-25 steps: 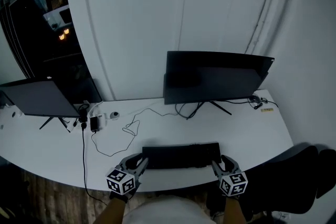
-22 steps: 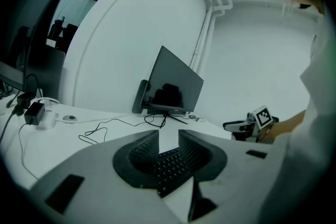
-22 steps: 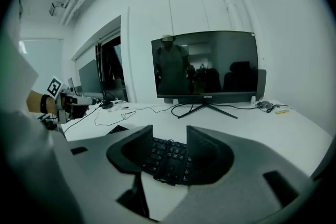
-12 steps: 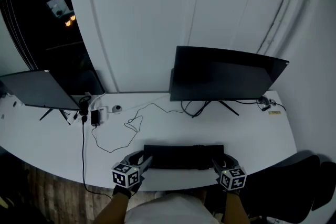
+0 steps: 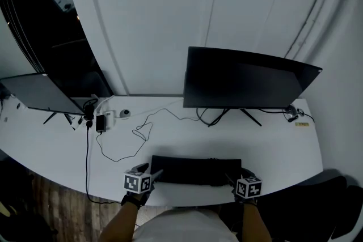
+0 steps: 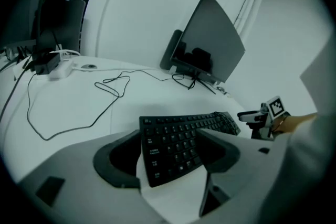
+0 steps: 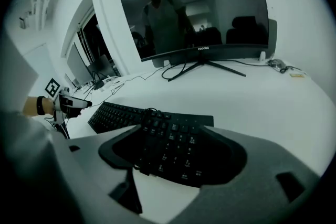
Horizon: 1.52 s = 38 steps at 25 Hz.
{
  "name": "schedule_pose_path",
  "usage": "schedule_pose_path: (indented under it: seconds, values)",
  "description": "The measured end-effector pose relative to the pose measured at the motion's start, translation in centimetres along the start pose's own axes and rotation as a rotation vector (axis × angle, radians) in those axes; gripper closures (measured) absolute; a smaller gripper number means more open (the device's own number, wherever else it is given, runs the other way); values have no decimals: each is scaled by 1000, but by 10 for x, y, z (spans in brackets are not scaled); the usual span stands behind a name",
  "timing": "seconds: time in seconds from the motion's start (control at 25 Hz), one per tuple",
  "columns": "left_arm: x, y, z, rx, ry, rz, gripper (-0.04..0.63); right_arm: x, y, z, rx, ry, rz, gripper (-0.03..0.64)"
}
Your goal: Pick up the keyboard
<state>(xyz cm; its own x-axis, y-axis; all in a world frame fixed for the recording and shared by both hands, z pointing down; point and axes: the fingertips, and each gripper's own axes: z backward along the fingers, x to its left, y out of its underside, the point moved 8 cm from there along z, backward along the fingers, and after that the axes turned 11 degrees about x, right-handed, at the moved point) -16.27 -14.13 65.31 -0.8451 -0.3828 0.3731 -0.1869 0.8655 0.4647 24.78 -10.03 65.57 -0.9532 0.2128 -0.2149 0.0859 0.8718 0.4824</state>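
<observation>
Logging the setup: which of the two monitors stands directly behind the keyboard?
The larger monitor at right, straight behind the keyboard; the other monitor stands at the desk's far left.
</observation>
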Motion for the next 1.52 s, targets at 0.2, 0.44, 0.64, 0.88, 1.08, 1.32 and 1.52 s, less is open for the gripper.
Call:
schedule_pose_path:
  seconds: [0.2, 0.44, 0.64, 0.88, 1.08, 1.32, 1.52]
  values:
    - [7, 1, -21, 94, -5, 43, 274, -14, 3, -20, 114, -33, -38, 235]
    - [9, -2, -40, 179, -38, 81, 236, -26, -1, -29, 211, -21, -49, 218]
    - [9, -1, -49, 226, -50, 82, 221, -33, -5, -22, 249, -23, -47, 166]
    - [11, -2, -57, 266, -57, 89, 219, -47, 3, -40, 320, -36, -103, 143]
    - [7, -4, -63, 284, -56, 78, 216, -49, 1, -48, 306, -101, -150, 126]
    - [4, -8, -66, 265, -38, 112, 201, -39, -4, -53, 292, -146, -170, 66]
    - [1, -8, -68, 243, -68, 129, 192, -27, -6, -60, 302, -100, -146, 37]
